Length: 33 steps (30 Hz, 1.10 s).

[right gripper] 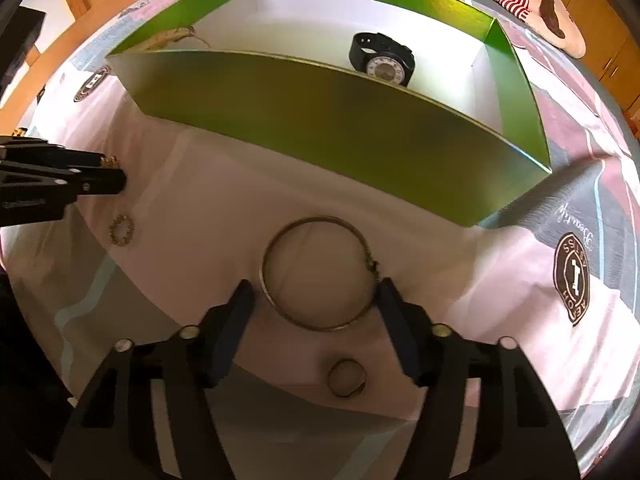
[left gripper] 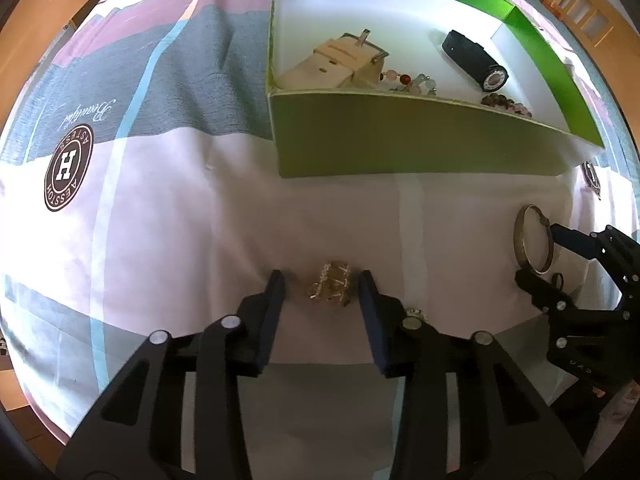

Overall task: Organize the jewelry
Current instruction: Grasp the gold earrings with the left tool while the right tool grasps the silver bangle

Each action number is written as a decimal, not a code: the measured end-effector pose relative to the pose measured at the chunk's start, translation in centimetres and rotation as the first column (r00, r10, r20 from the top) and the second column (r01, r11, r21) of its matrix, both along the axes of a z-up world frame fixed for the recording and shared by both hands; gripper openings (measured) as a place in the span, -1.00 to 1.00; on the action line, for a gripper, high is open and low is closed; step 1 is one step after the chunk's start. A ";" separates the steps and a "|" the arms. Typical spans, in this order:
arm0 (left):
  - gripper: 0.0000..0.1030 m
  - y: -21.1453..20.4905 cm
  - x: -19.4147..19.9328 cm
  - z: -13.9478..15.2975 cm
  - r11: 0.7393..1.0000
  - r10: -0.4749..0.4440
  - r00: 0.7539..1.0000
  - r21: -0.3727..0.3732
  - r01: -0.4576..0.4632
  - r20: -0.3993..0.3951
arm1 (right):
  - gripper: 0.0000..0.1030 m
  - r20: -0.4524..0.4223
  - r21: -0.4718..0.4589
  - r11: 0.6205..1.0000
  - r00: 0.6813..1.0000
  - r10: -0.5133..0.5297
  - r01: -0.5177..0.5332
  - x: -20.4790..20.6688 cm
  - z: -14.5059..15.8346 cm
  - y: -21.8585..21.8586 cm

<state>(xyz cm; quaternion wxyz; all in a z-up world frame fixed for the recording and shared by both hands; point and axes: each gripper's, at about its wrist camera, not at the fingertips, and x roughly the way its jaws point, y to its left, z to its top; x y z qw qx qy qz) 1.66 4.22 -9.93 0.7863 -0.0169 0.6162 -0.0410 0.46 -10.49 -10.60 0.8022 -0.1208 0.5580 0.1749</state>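
Matt black plastic gripper fingers point(left gripper: 276, 292); dull metal bangle point(right gripper: 320, 272); glossy green card box point(right gripper: 328, 128) w/ white interior; soft printed cloth point(left gripper: 160, 220).

left hand-held gripper point(left gripper: 322, 286): jaws apart, pointing down | right hand-held gripper point(right gripper: 316, 294): same

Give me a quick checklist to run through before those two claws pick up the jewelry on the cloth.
1. Left claw straddles the small gold piece: ok, a gap shows on both sides.
2. Right claw straddles the bangle: ok, pads not yet pressing.
3. Bangle lies flat on the cloth: ok.
4. Green box open, with room inside: ok; a black watch is already in it.
5. Small ring clear of the right claw's fingers: ok.
6. Grip will hold the thin bangle: cannot tell.
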 end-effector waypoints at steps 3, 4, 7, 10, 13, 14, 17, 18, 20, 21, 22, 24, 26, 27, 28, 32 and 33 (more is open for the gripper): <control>-0.53 -0.2 0.2 -0.1 1.000 0.009 1.000 -0.003 -0.009 0.008 | 0.17 -0.001 0.006 1.000 1.000 -0.005 0.005 -0.1 0.1 -0.4; -0.61 -0.2 0.2 -0.1 1.000 0.013 1.000 -0.011 -0.013 0.010 | 0.16 -0.001 0.007 1.000 1.000 -0.007 0.007 -0.1 0.1 -0.5; -0.68 0.2 0.3 0.1 1.000 0.021 1.000 -0.021 -0.021 0.015 | 0.15 -0.002 0.013 1.000 1.000 -0.009 0.010 0.1 -0.1 -0.8; -0.68 0.7 0.2 0.5 1.000 0.014 1.000 -0.026 -0.013 0.024 | 0.17 -0.005 0.011 1.000 1.000 -0.009 0.009 0.2 -0.2 -0.6; -0.66 0.3 0.1 0.6 1.000 -0.008 1.000 -0.018 0.009 0.023 | 0.20 -0.007 0.009 1.000 1.000 -0.006 0.006 0.1 -0.1 -0.4; -0.65 0.1 0.1 0.5 1.000 -0.012 1.000 -0.014 0.012 0.018 | 0.20 -0.007 0.007 1.000 1.000 -0.005 0.005 0.1 -0.1 -0.4; -0.59 0.0 0.1 0.4 1.000 -0.016 1.000 -0.007 0.016 0.007 | 0.20 -0.012 0.011 1.000 1.000 -0.009 0.009 0.1 -0.1 -0.4; -0.57 0.0 0.1 0.5 1.000 -0.016 1.000 -0.011 0.016 0.005 | 0.20 -0.013 0.012 1.000 1.000 -0.011 0.011 0.2 0.0 -0.3; -0.57 0.3 -0.1 0.3 1.000 -0.016 1.000 -0.014 0.016 0.002 | 0.20 -0.014 0.012 1.000 1.000 -0.016 0.016 0.2 0.0 -0.4; -0.57 0.3 -0.1 0.2 1.000 -0.017 1.000 -0.013 0.017 0.002 | 0.20 -0.014 0.011 1.000 1.000 -0.016 0.016 0.2 0.0 -0.4; -0.57 0.3 0.2 0.1 1.000 -0.018 1.000 -0.011 0.018 0.002 | 0.20 -0.011 0.008 1.000 1.000 -0.015 0.015 0.2 -0.1 -0.4; -0.58 0.3 0.2 0.1 1.000 -0.017 1.000 -0.009 0.017 0.003 | 0.19 -0.001 0.001 1.000 1.000 -0.010 0.010 0.1 -0.1 -0.3; -0.61 0.3 0.3 0.2 1.000 -0.013 1.000 -0.012 0.013 0.009 | 0.13 0.003 0.005 1.000 1.000 -0.009 0.009 0.0 0.0 -0.2; -0.63 0.2 0.2 0.3 1.000 -0.013 1.000 -0.012 0.013 0.011 | 0.13 0.003 0.009 1.000 1.000 -0.010 0.010 -0.1 0.1 -0.2; -0.74 0.3 0.1 0.4 1.000 -0.011 1.000 -0.009 0.011 0.018 | 0.13 0.002 0.014 1.000 1.000 -0.012 0.012 0.0 0.1 -0.3; -0.73 0.3 -0.2 1.3 1.000 -0.011 0.999 -0.006 0.011 0.051 | 0.12 0.016 0.035 0.999 1.000 -0.017 0.017 -0.1 0.9 -0.4; -0.73 0.2 -0.3 1.7 1.000 -0.012 0.998 -0.011 0.013 0.067 | 0.12 0.025 0.047 0.999 0.999 -0.021 0.019 -0.1 1.3 -0.5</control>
